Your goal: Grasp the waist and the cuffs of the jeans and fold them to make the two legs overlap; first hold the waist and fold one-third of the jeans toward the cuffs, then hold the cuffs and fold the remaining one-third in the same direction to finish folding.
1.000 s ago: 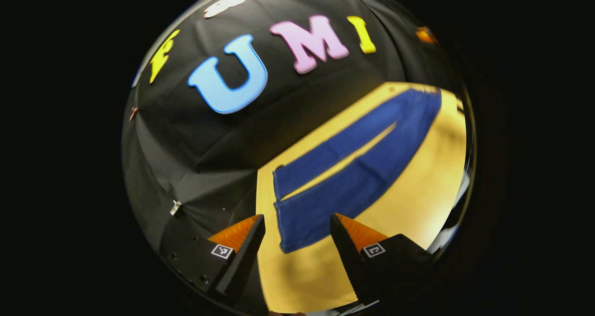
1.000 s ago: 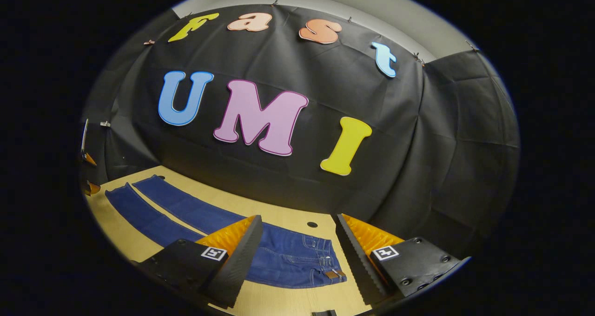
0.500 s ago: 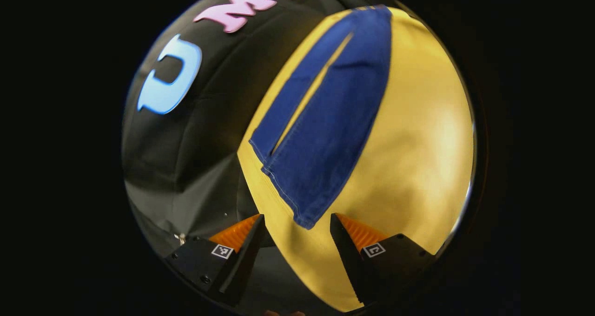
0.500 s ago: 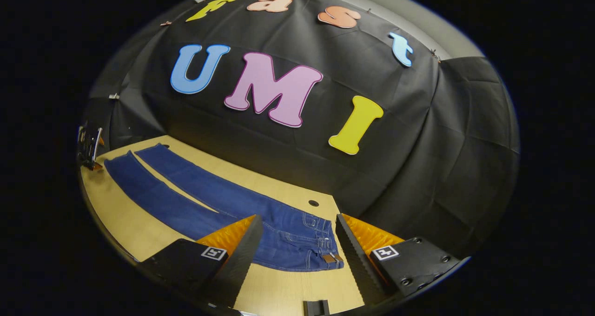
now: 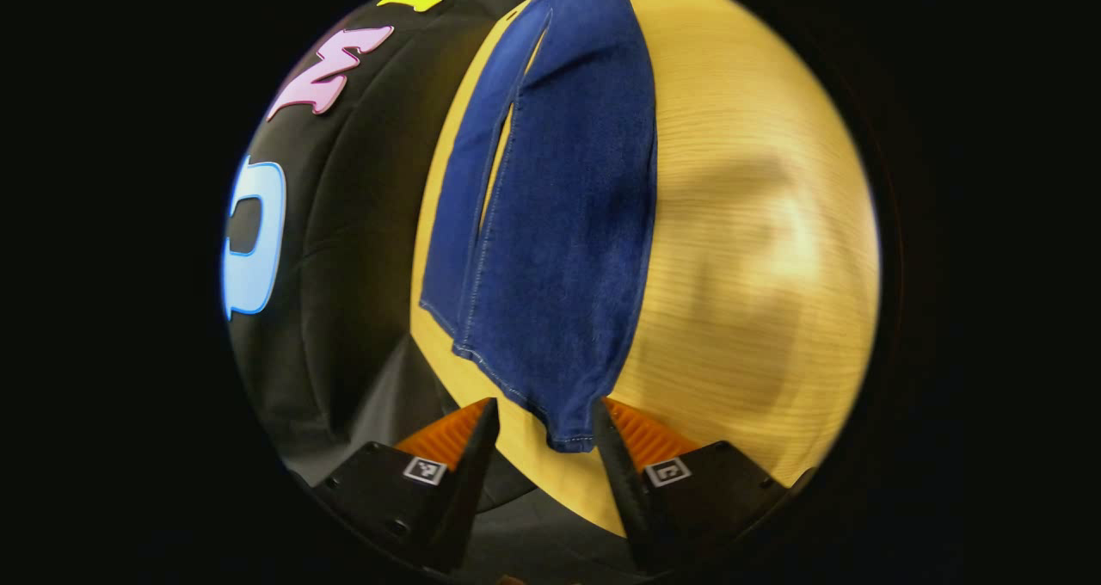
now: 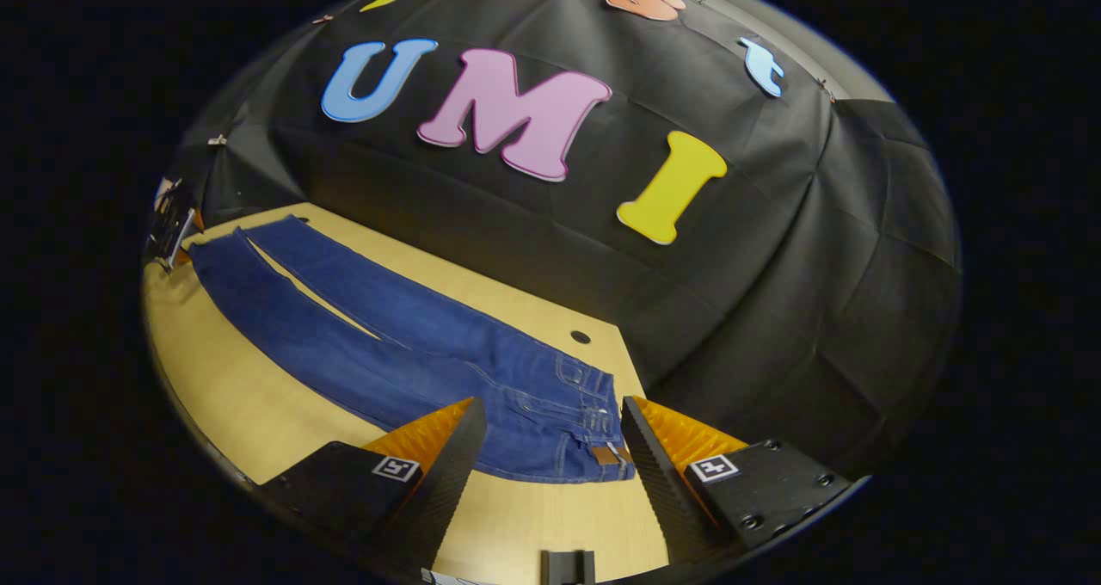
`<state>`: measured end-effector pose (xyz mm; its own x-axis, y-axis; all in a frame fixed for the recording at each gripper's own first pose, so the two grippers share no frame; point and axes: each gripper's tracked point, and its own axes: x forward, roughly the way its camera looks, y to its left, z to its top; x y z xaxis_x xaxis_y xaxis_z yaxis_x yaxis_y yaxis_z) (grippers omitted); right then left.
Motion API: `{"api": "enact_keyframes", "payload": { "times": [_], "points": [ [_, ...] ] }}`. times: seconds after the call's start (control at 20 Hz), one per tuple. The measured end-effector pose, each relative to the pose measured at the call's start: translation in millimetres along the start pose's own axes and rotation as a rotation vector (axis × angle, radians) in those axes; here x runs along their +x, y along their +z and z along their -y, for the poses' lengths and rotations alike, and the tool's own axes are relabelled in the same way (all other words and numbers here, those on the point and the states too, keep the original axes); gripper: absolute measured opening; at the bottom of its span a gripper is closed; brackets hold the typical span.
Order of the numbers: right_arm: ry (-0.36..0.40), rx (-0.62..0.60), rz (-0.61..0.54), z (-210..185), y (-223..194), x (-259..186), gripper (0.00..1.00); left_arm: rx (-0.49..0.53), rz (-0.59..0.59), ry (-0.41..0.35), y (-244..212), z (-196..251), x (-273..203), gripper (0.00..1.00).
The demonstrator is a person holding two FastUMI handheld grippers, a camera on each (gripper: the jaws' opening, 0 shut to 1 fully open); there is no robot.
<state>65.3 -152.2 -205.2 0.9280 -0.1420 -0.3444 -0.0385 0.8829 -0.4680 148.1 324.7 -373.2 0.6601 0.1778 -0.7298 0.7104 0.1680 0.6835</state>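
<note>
Jeans (image 6: pixel 404 353) lay flat and unfolded on the wooden table (image 6: pixel 224 396), legs slightly apart, running from the waist (image 6: pixel 593 430) at the near right to the cuffs at the far left. Right gripper (image 6: pixel 550 447) hovered with fingers spread wide just before the waist, holding nothing. Left gripper (image 5: pixel 538 443) stood open, its fingers either side of the near cuff (image 5: pixel 572 437), not clamped.
</note>
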Motion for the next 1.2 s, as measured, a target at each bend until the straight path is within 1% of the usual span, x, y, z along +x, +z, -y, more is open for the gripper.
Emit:
{"api": "enact_keyframes", "payload": {
  "times": [0.1, 0.15, 0.2, 0.25, 0.3, 0.4, 0.45, 0.5, 0.55, 0.6, 0.7, 0.85, 1.05, 1.1, 1.2],
  "points": [
    [-0.005, -0.012, -0.026, 3, -20, 16, 0.97, -0.024, -0.020, -0.043, 0, -1, 3, 0.59],
    [0.000, -0.029, -0.037, 3, -30, 24, 0.97, -0.038, -0.032, -0.078, 1, 0, 4, 0.58],
    [0.004, -0.050, -0.046, 4, -39, 31, 0.97, -0.053, -0.045, -0.120, 1, 6, 2, 0.59],
    [0.008, -0.067, -0.059, 8, -48, 39, 0.98, -0.057, -0.056, -0.158, 0, 10, 3, 0.53],
    [0.012, -0.078, -0.072, 12, -58, 46, 0.97, -0.049, -0.062, -0.176, -1, 11, 3, 0.41],
    [0.014, -0.113, -0.088, 25, -71, 61, 0.98, -0.049, -0.080, -0.184, -3, 13, 1, 0.17],
    [0.017, -0.148, -0.091, 35, -75, 68, 0.98, -0.056, -0.090, -0.197, -3, 16, -2, 0.23],
    [0.021, -0.199, -0.091, 45, -77, 73, 0.98, -0.062, -0.088, -0.209, -3, 17, 0, 0.15],
    [0.031, -0.262, -0.092, 56, -79, 80, 0.98, -0.062, -0.092, -0.220, -2, 18, 0, 0.14],
    [0.052, -0.334, -0.091, 64, -82, 86, 0.98, -0.061, -0.092, -0.215, -2, 15, 1, 0.09],
    [0.106, -0.494, -0.090, 76, -89, 94, 0.98, -0.061, -0.095, -0.218, -2, 16, -1, 0.02],
    [0.187, -0.704, -0.107, 88, -105, 101, 0.97, -0.069, -0.104, -0.215, -3, 17, -1, 0.02],
    [0.306, -0.925, -0.135, 91, -129, 106, 0.97, -0.075, -0.113, -0.219, -2, 18, -1, 0.02],
    [0.338, -0.973, -0.134, 89, -136, 107, 0.97, -0.069, -0.113, -0.214, -2, 17, -2, 0.02],
    [0.400, -1.008, -0.157, 83, -153, 114, 0.97, -0.060, -0.112, -0.206, -2, 16, 0, 0.02]
  ]
}}
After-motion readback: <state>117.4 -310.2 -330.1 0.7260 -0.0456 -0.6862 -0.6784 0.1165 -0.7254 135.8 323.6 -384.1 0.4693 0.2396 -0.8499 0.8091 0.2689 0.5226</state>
